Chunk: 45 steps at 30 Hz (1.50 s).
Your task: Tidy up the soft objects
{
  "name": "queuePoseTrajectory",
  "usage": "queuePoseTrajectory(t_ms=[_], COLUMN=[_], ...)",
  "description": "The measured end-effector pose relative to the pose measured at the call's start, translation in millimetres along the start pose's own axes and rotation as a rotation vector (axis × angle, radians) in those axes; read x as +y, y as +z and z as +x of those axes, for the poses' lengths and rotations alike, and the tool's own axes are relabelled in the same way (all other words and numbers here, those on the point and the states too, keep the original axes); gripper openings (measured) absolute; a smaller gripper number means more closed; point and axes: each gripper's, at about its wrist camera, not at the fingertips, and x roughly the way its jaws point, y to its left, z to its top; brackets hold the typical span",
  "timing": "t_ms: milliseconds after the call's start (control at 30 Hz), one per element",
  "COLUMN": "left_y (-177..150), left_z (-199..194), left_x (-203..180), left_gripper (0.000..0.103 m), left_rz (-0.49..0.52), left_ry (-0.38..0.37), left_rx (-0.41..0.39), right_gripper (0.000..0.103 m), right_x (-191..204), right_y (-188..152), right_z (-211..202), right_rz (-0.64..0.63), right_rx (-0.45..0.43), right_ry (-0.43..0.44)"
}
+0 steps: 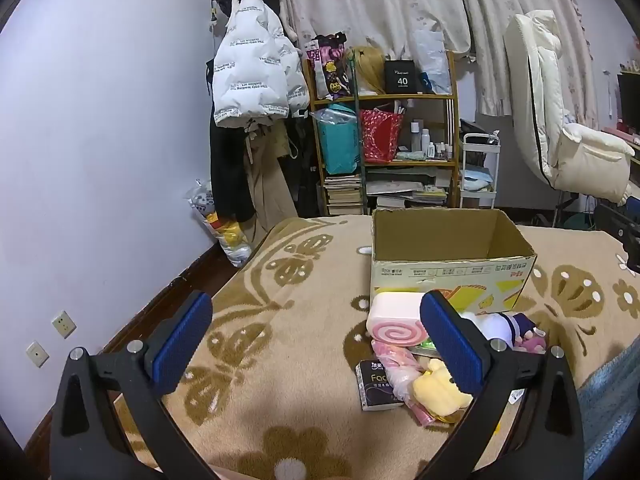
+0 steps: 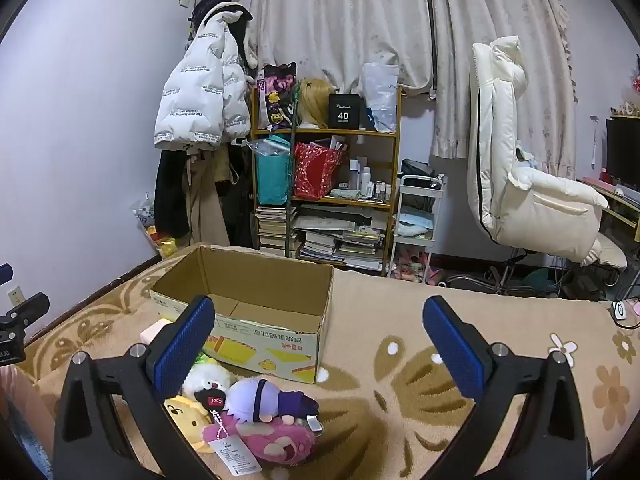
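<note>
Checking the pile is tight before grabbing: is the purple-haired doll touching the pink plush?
Touching. The right wrist view shows the purple-haired doll lying directly on the pink plush, no gap between them.

A cardboard box stands open on the bed blanket. Just near of it lies a heap of plush toys: a swirl-roll cushion touching the box's near wall, a bear plush nearest, a tissue pack to its left. Far behind stands a shelf, an armchair to its right.
</note>
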Motion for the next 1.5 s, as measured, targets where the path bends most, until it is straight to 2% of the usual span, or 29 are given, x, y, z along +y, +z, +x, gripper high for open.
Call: queuePoseTrajectory(t_ms=[1500], left_y=[-1.5], left_z=[1.7], left_x=[3.2], left_gripper=[0.103], left_rz=[0.008], left_ry=[0.005], left_rx=[0.006], right_gripper=[0.103], right_x=[2.0], right_y=[0.0], right_z=[-0.2], right_rz=[-0.014], right_rx=[-0.003], right_ry=[-0.005])
